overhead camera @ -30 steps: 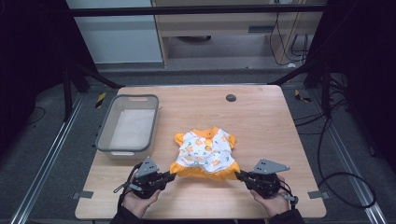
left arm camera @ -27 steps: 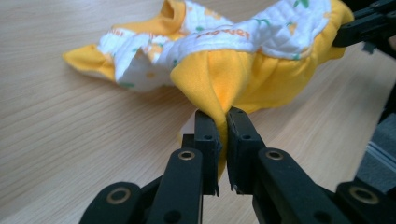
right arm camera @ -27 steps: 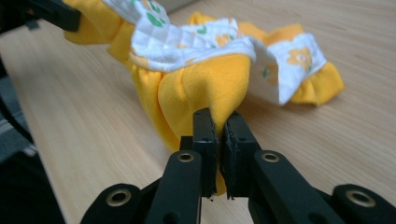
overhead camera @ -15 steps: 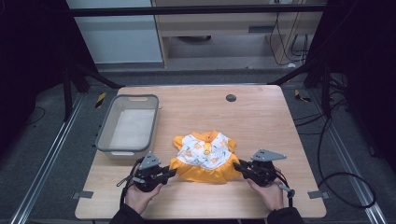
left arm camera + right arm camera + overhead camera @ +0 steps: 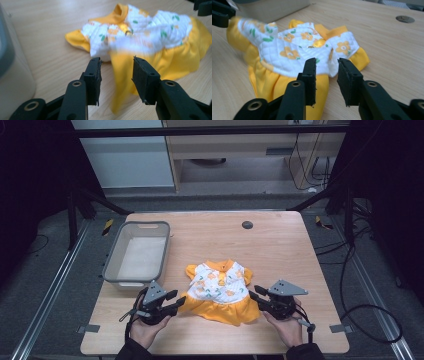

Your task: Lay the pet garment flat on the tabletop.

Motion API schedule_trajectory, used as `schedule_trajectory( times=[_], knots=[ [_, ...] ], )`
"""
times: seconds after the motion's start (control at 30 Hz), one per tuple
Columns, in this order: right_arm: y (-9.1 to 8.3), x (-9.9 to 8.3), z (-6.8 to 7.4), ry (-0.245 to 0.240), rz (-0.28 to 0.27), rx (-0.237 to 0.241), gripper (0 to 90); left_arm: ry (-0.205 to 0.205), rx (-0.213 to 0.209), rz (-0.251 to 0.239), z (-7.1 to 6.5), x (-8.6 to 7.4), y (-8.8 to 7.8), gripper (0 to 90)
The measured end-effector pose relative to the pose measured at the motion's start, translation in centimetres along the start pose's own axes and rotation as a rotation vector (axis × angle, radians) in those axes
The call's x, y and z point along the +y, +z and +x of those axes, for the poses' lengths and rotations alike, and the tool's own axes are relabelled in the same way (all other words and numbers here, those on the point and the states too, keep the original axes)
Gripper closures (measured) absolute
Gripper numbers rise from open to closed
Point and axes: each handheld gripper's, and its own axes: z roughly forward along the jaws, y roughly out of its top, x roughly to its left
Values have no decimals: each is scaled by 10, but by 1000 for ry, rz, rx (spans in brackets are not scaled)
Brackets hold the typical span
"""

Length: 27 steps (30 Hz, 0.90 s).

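Desk: light wooden desk point(image 5: 280, 240) with a small dark round disc point(image 5: 247, 225) near its far edge
Dress: small doll-sized dress with a white quilted top printed with orange flowers and green leaves and a yellow-orange skirt point(image 5: 220, 292), lying flat near the front middle of the desk, collar toward the far side, skirt hem toward the person
Bin: grey rectangular plastic bin point(image 5: 114, 265) on the left part of the desk, just beside the dress's left sleeve but apart from it
Left claw: left claw point(image 5: 175, 301) held in the person's left hand point(image 5: 145, 330), at the skirt's left edge; in the left gripper view its jaws stand apart with a fold of yellow skirt point(image 5: 120, 82) lying between them, not clamped
Right claw: right claw point(image 5: 255, 294) held in the right hand point(image 5: 286, 330), at the skirt's right edge; in the right gripper view its jaws stand apart above the white bodice's lower edge point(image 5: 324, 67), gripping nothing
Sharpness: near part of the dress is blurred in the left gripper view
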Motion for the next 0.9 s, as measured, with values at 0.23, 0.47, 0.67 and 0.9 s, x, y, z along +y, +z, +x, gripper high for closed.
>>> schedule_trajectory(
  times=[0.23,0.47,0.67,0.9],
  knots=[
    [10,5,11,-2,19,70,891,29,-45,-28,-19,16,7,733],
    [28,-1,16,-19,99,87,865,89,-62,72,-40,16,48,758],
    [43,-14,18,-58,230,71,847,84,-53,228,-34,-2,73,720],
    [46,-19,23,-86,281,91,832,82,-89,279,-32,-10,70,722]
  ],
)
